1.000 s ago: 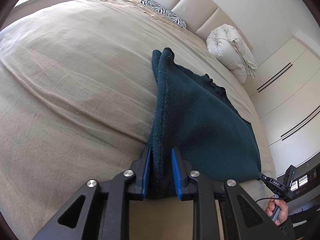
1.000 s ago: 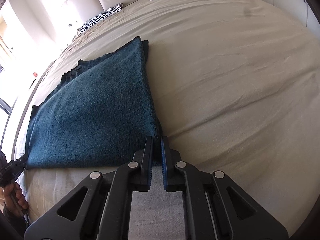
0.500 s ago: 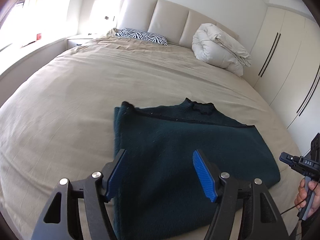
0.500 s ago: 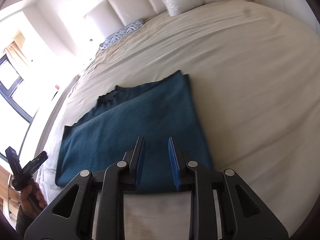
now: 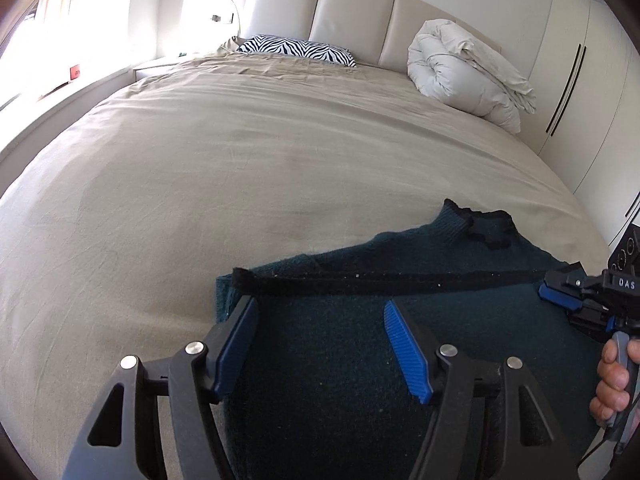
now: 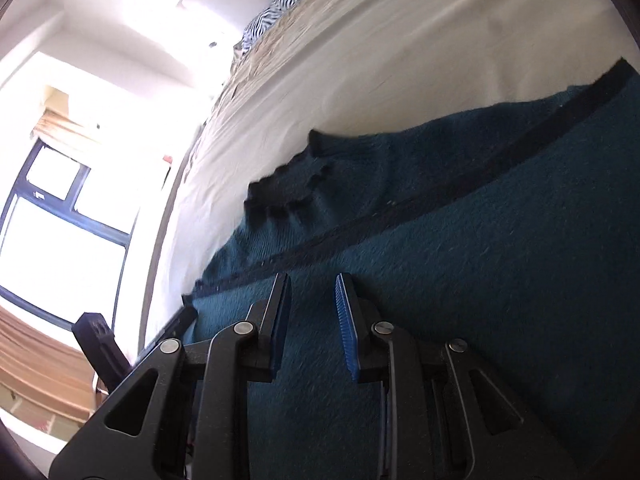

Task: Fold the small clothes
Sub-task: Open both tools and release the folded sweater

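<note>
The dark teal sweater (image 5: 360,360) lies folded over on itself at the near edge of the bed (image 5: 240,160), toward its right corner, with a dark hem band running across it and the collar pointing toward the headboard. The left hand-held gripper (image 5: 320,344) hangs just above the folded layer with its blue pads spread wide and nothing between them. The right hand-held gripper (image 6: 312,320) is also parted and empty over the cloth, though its view is tilted and a bit blurred, so whether it touches the knit is hard to say. Both being free over the fabric suggests the fold has been laid down and the next grasp is not yet taken.

The bed is covered in a smooth beige sheet, which gives the cloth a flat, soft base. A zebra pillow (image 5: 296,48) and a rolled white duvet (image 5: 464,72) sit by the padded headboard, with wardrobe doors (image 5: 580,92) on the right.
</note>
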